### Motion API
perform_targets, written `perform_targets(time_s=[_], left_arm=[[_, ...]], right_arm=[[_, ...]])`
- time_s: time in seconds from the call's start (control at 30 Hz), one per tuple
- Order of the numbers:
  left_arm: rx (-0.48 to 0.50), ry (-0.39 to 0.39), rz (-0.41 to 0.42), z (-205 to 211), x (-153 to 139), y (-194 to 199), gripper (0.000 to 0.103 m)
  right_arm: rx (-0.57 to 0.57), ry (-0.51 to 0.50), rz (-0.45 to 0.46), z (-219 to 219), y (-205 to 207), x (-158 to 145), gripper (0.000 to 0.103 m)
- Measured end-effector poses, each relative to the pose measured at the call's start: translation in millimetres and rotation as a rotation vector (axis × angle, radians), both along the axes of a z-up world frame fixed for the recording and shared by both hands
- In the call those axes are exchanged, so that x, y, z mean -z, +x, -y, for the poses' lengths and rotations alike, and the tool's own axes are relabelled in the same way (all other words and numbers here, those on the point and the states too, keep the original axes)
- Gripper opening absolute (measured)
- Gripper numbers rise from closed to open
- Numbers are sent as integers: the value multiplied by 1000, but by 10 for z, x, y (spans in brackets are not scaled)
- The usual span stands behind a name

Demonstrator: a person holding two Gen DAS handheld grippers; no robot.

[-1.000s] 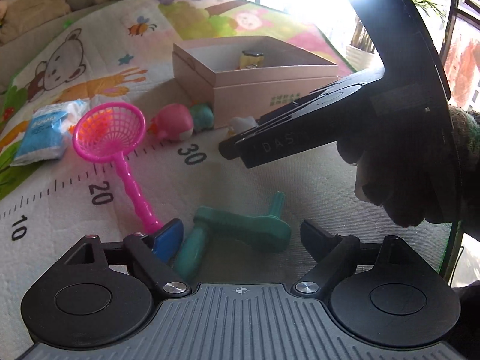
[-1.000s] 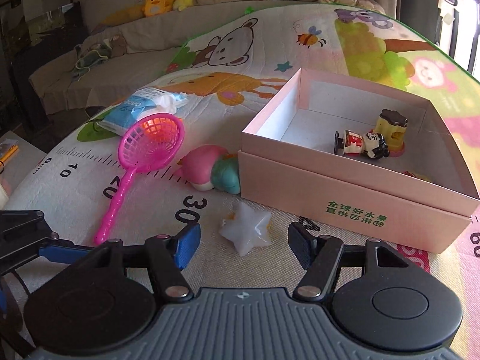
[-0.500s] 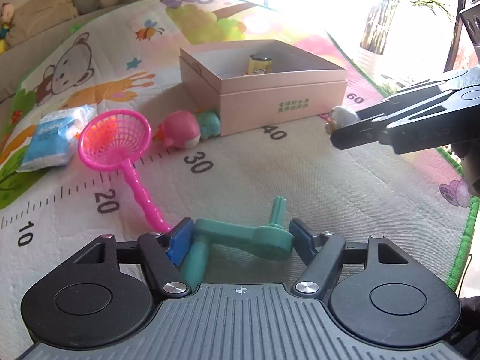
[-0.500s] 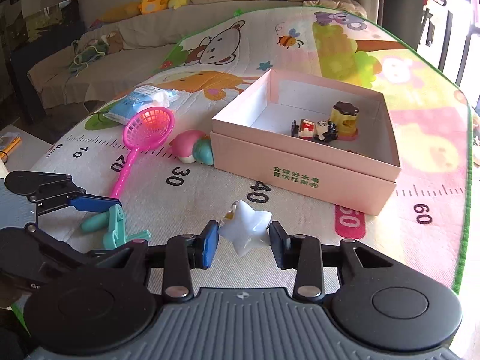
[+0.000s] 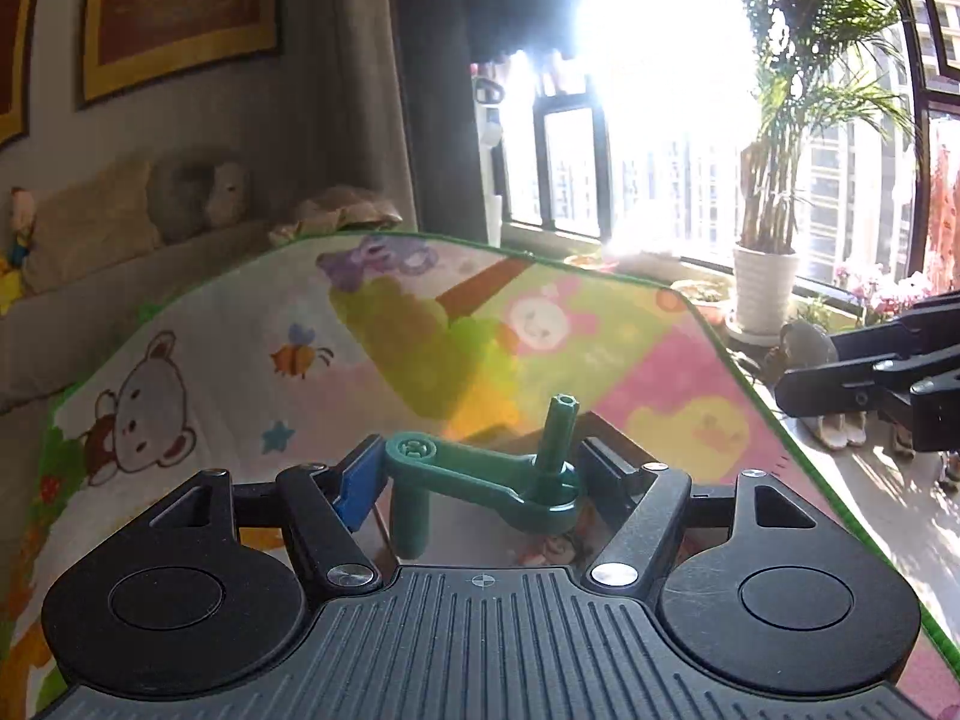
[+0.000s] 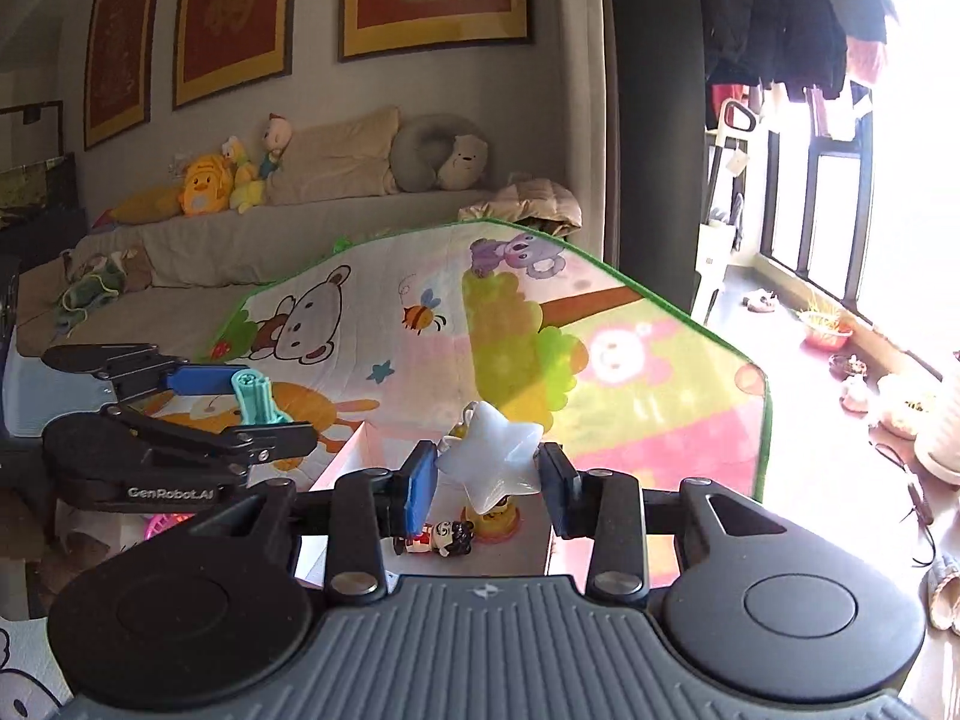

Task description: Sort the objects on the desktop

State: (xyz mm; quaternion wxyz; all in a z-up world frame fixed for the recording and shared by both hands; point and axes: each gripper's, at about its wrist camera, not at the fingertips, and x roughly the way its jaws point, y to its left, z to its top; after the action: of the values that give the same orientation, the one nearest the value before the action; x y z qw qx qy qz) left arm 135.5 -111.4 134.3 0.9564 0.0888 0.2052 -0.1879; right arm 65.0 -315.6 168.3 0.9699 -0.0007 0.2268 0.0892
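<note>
My left gripper (image 5: pixel 480 474) is shut on a green plastic crank toy (image 5: pixel 480 477) and holds it in the air above the pink box, whose far rim (image 5: pixel 600 420) shows just beyond the toy. My right gripper (image 6: pixel 486 480) is shut on a white star toy (image 6: pixel 489 459) and holds it above the open pink box (image 6: pixel 354 456). Inside the box lie a small figurine (image 6: pixel 435 537) and a yellow toy (image 6: pixel 495 519). The left gripper with the green toy (image 6: pixel 255 399) shows at the left of the right wrist view. The right gripper's fingers (image 5: pixel 864 384) show at the right edge of the left wrist view.
A cartoon play mat (image 6: pixel 600 360) covers the floor, with a sofa and plush toys (image 6: pixel 228 180) behind it. A pink net scoop (image 6: pixel 165 522) peeks out under the left gripper. A potted plant (image 5: pixel 765 294) and windows stand to the right.
Both grippers rose from the mat with their toys and moved over the pink box. The views tilted up toward the room.
</note>
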Motion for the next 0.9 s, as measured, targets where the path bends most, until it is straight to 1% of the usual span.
perform_targets(time_s=[0.03,0.1,0.13,0.17,0.2,0.27,0.33,0.4,0.47,0.57,0.67,0.77,0.9], left_arm=[[-9,-15,-28,25,37,135,76],[-32,-47,-83,2,90,315,83],[-50,-68,-87,-74,107,328,86],[-60,-82,-81,-149,117,303,92],[-66,-88,-70,-239,130,255,96],[-96,-77,-41,-476,163,93,96],[-149,-55,-34,-725,235,-97,97],[-199,-54,-57,-975,356,-285,97],[-239,-53,-103,-1216,509,-471,98],[-317,-7,-145,-1468,769,-734,99],[-394,24,-188,-1675,965,-899,100],[-438,-7,-223,-1894,1061,-986,100],[-476,-37,-233,-2108,1074,-1040,101]], right_arm=[[-1,12,-20,6,106,50,37],[-10,37,-58,15,327,170,37],[-11,51,-80,25,415,233,38],[-2,70,-97,46,482,285,40],[8,90,-112,72,536,345,42],[5,101,-127,86,563,453,42],[11,83,-134,63,549,550,42],[4,53,-136,-10,515,622,42],[-24,22,-136,-144,451,668,42],[-115,-55,-108,-495,292,677,44],[-242,-138,-80,-962,136,684,45],[-355,-227,-75,-1467,38,778,48],[-437,-372,-98,-2025,64,1031,48]])
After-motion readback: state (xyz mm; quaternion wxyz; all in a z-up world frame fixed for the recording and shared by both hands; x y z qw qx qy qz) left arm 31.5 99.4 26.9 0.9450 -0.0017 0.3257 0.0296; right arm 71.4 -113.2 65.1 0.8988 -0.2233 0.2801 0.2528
